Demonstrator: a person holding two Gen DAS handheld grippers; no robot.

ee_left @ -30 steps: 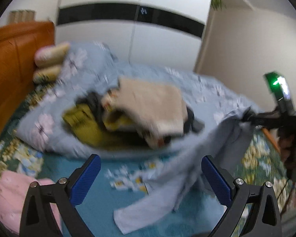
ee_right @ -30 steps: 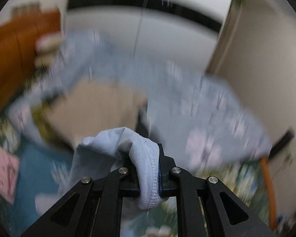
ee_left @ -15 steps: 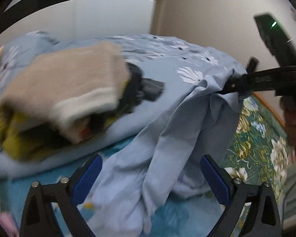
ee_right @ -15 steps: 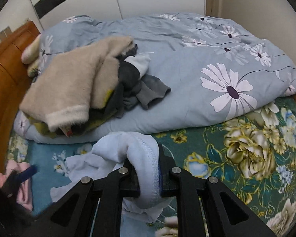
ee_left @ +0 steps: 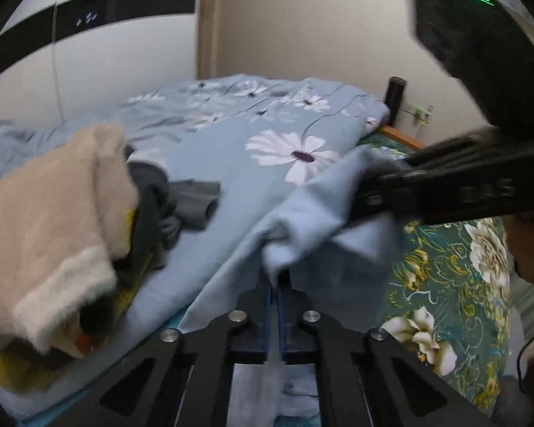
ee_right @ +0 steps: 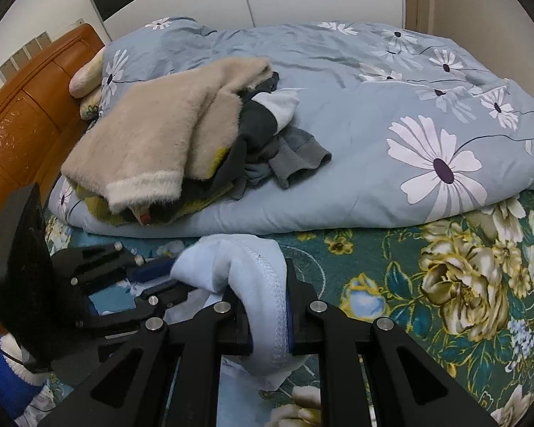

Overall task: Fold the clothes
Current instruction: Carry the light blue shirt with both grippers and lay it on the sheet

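A light blue garment (ee_left: 302, 220) hangs between both grippers above the bed. My left gripper (ee_left: 275, 281) is shut on a fold of it; the cloth bunches just above the blue pads. My right gripper (ee_right: 267, 320) is shut on a hemmed edge of the same garment (ee_right: 252, 270), and it shows from the side in the left wrist view (ee_left: 366, 195). The left gripper shows at the left in the right wrist view (ee_right: 167, 270), close beside the right one. A pile of clothes topped by a beige fuzzy sweater (ee_right: 153, 135) lies behind on the quilt.
A blue floral quilt (ee_right: 391, 106) covers the far half of the bed. The green floral sheet (ee_right: 445, 284) lies in front and to the right. An orange wooden headboard (ee_right: 21, 124) stands at the left, a white wardrobe and wall behind.
My left gripper was open and has closed on the light blue garment. It swung right and came close to the right gripper. The right gripper kept its hold throughout.
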